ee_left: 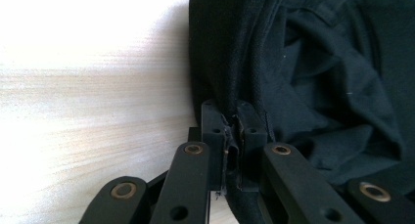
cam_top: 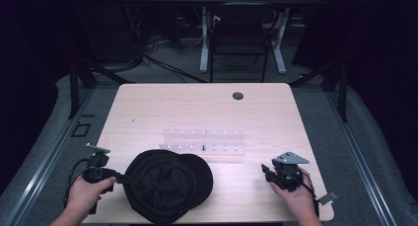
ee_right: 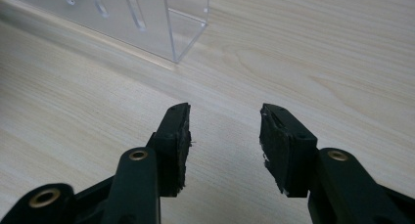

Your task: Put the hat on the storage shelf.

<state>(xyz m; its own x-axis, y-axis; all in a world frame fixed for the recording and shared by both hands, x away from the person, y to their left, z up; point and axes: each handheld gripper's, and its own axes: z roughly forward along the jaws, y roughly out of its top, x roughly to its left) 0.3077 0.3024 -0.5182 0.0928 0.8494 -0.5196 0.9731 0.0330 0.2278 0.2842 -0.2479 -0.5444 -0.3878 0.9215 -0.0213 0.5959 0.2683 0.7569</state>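
A black cap lies upside down on the pale wooden table, near its front left. My left gripper reaches in from the left and is shut on the cap's rim. In the left gripper view the two pads pinch the black fabric edge of the cap between them. My right gripper rests low over the table at the front right, held by a hand. Its jaws stand apart in the right gripper view with only bare wood between them.
A clear acrylic rack with small pegs stands at the table's middle; its corner lies ahead of the right gripper. A round cable hole sits near the far edge. A chair and desk legs stand beyond the table.
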